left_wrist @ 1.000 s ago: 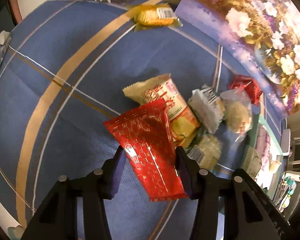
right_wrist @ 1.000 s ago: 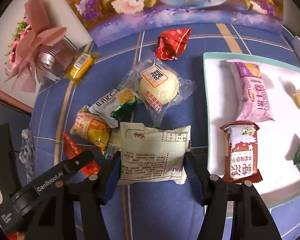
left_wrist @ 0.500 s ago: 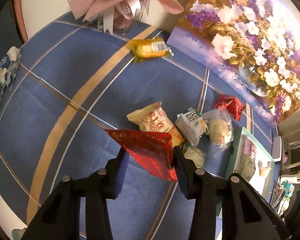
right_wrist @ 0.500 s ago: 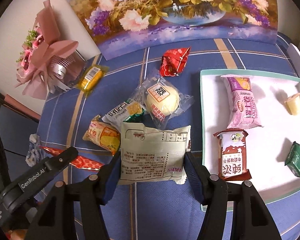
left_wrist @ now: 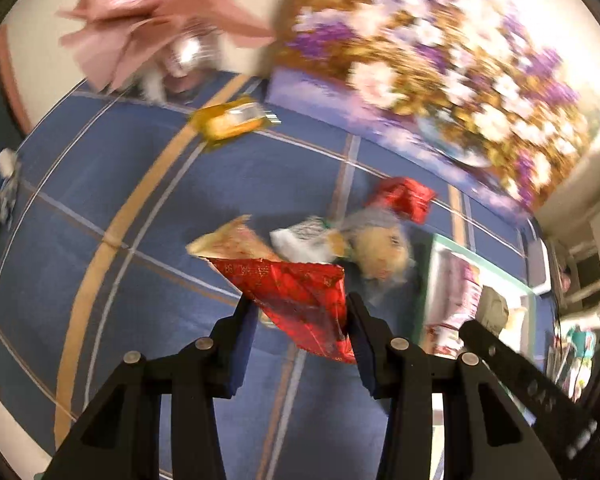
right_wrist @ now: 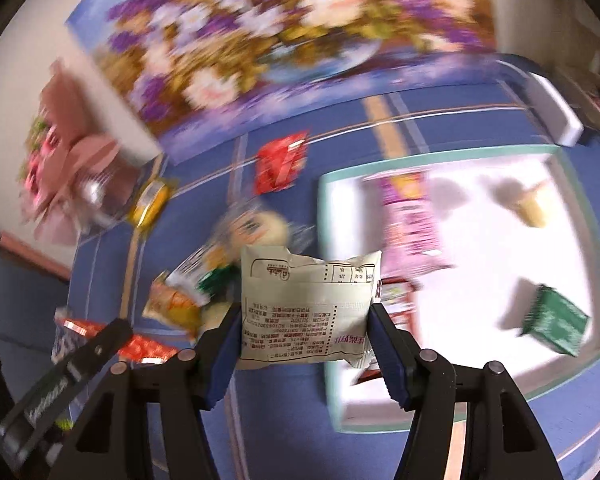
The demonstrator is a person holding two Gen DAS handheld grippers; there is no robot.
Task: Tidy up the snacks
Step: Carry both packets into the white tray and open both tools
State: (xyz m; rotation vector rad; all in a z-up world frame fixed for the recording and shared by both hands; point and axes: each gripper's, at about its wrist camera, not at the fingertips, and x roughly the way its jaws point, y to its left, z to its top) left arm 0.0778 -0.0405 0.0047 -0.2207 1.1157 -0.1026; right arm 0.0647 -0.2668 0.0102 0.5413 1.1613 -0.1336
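My left gripper [left_wrist: 300, 312] is shut on a red foil snack packet [left_wrist: 300, 292] and holds it above the blue tablecloth [left_wrist: 100, 184]. My right gripper [right_wrist: 304, 320] is shut on a pale cream snack bag [right_wrist: 306, 304] with printed text, raised near the left edge of the white tray [right_wrist: 328, 208]. The left gripper with its red packet [right_wrist: 140, 346] also shows at the lower left of the right wrist view. Loose snacks lie in a heap on the cloth: a yellow-orange packet [left_wrist: 236, 240], a white-green packet [left_wrist: 308, 238], a round bun in clear wrap [left_wrist: 380, 246] and a small red packet [left_wrist: 404, 198].
The tray holds a pink-purple packet [right_wrist: 410, 216], a green box [right_wrist: 556, 320], a small cup-shaped snack [right_wrist: 528, 204] and a brown packet partly hidden behind the bag. A yellow packet [left_wrist: 232, 120] lies near a pink bouquet [left_wrist: 160, 12]. A floral picture [left_wrist: 440, 60] stands at the back.
Both grippers have risen with their snacks, so the table looks farther away. The red packet came off the cloth and now hangs in the left jaws. The right gripper moved toward the tray.
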